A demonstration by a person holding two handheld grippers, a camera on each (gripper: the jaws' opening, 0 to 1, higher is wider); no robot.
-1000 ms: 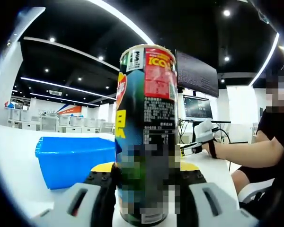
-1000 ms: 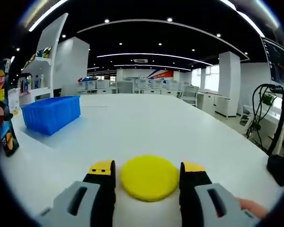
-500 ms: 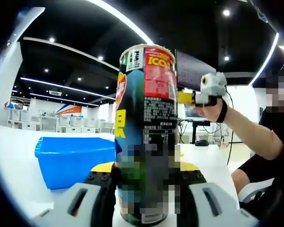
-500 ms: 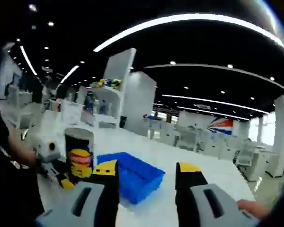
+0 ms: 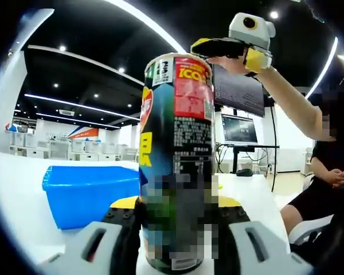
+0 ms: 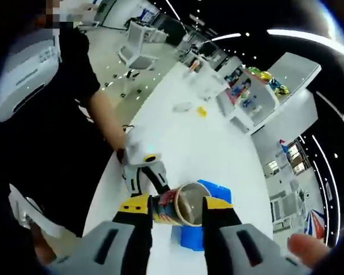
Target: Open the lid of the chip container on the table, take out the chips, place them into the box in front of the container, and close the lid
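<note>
- The left claw is clamped on the chip container, one black-padded jaw pressed to each side of the tube's lower part; from the right gripper view this claw grips the tube from the person's side.
- The chip container stands upright on the white counter, its lid off: seen from above in the right gripper view, the container shows an open round mouth.
- The right claw hangs above that open mouth, pointing down, its yellow-tipped jaws apart with nothing between them; the rim of the tube sits in the gap as seen from above.
- In the left gripper view the right claw is up beside the top of the container, held by a hand at the end of a raised bare arm.
- A yellow lid lies flat on the counter just behind the container's base, its edges peeking out on both sides of the tube.
- The blue box sits on the counter just beyond the container; in the right gripper view the box lies right next to the tube.
- Further out on the counter lies a small yellow thing, too small to identify.
- A person in a black shirt sits at the counter's edge.
- Dark monitors stand behind the raised arm.
</note>
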